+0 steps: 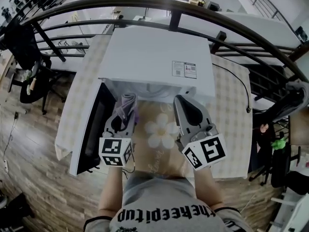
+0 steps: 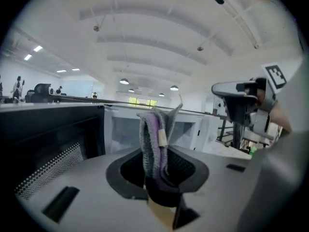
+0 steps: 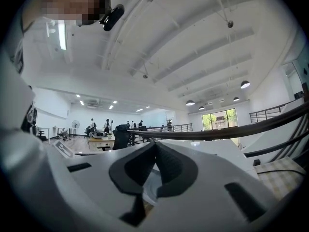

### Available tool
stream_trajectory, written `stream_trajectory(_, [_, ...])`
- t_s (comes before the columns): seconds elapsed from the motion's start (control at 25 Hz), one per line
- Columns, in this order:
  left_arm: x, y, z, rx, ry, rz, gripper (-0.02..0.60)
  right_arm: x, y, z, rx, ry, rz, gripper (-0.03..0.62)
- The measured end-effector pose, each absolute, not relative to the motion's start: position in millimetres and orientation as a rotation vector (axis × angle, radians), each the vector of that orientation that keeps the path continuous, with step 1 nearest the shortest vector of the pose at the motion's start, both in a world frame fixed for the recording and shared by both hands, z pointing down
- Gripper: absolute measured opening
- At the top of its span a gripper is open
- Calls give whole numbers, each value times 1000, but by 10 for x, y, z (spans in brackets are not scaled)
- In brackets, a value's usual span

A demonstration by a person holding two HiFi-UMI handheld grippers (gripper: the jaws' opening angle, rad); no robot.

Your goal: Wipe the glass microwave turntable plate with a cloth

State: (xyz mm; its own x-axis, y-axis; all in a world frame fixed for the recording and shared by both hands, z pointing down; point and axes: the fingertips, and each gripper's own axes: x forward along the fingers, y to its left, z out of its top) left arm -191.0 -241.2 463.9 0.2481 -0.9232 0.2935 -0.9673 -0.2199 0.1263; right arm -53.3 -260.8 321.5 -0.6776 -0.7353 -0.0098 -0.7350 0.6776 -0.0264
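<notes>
My left gripper (image 1: 126,103) is shut on a grey and purple cloth (image 1: 129,101), which sticks up from between its jaws just in front of the white microwave (image 1: 154,57). In the left gripper view the cloth (image 2: 152,137) stands upright with a small tag, pinched low by the left gripper (image 2: 158,170). My right gripper (image 1: 183,102) is beside it, shut with nothing held; its jaw tips meet in the right gripper view (image 3: 155,148). Both grippers tilt upward. The microwave door (image 1: 91,129) hangs open to the left. I cannot make out the glass turntable plate.
The microwave stands on a table with a checked cloth (image 1: 231,110) and a flower-print mat (image 1: 161,129). A black cable (image 1: 241,86) runs along the right side. A dark railing (image 1: 145,4) curves behind the table. Office chairs (image 1: 29,76) stand left and right.
</notes>
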Motion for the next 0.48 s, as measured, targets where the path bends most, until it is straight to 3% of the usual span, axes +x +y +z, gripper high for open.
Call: stream_trajectory(0.48, [-1958,-2852,5355,2044,-1644,443,97,-431,-2613,3294,-1385,2838,-37,5])
